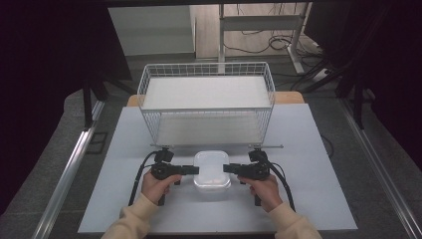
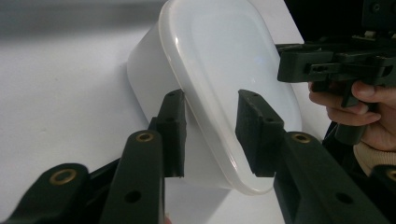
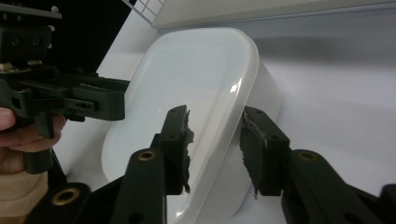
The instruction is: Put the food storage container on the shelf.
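Observation:
A white lidded plastic container [image 1: 212,172] sits on the table's near middle. My left gripper [image 1: 194,170] points at its left side and my right gripper [image 1: 228,169] at its right side, each held by a hand. In the left gripper view the container [image 2: 219,60] has its lid rim between my left gripper [image 2: 210,133] pads, one over the lid, one by the wall, with gaps showing. In the right gripper view my right gripper [image 3: 215,149] straddles the container [image 3: 196,79] rim the same way, pads not pressing. Both are open.
A white wire basket [image 1: 206,63] with a white shelf stands behind the container, at the far half of the pale table [image 1: 308,199]. Dark floor, rails and a desk frame with cables lie beyond. Bare tabletop extends left and right of the hands.

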### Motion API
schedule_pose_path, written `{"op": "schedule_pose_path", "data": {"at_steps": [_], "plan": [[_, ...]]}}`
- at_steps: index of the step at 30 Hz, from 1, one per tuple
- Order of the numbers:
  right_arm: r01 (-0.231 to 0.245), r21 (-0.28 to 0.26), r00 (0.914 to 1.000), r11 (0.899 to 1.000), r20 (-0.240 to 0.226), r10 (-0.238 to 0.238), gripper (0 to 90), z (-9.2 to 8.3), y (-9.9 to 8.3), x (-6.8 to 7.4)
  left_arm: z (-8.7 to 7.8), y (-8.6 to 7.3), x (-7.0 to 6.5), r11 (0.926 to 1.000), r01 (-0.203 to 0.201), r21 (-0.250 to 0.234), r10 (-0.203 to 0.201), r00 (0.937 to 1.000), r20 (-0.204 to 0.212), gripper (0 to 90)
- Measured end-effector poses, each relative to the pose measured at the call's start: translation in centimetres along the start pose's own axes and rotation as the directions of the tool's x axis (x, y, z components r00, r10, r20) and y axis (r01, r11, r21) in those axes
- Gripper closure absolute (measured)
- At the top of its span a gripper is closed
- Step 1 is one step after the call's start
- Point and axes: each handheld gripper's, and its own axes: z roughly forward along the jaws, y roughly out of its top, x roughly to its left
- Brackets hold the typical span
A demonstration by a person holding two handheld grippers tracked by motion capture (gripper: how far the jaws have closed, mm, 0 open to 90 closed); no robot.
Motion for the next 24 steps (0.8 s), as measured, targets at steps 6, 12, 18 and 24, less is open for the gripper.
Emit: {"op": "schedule_pose_path", "data": {"at_steps": [6,12,18,24], "plan": [[-0.026,-0.014,0.9995,1.0,-0.02,0.026,69.9,-0.7,-0.3,0.2,-0.5,-0.2,-0.4,0.9997,-0.009,-0.023,0.009,0.9999,-0.005,69.4],[-0.009,-0.044,0.9998,0.999,-0.021,0.008,73.8,-1.3,-0.8,0.8,-1.1,-0.4,-1.0,0.9982,-0.038,-0.047,0.037,0.9991,-0.018,73.6],[0.034,-0.065,0.9993,0.997,-0.016,-0.035,78.6,-1.8,-0.9,1.3,-1.8,-0.7,-2.1,0.9925,-0.1,-0.07,0.096,0.9934,-0.062,78.7],[0.076,-0.085,0.9969,0.993,-0.014,-0.077,78.6,-2.1,-1.0,1.5,-2.1,-0.7,-2.4,0.9905,-0.115,-0.076,0.111,0.9925,-0.051,79.3]]}}
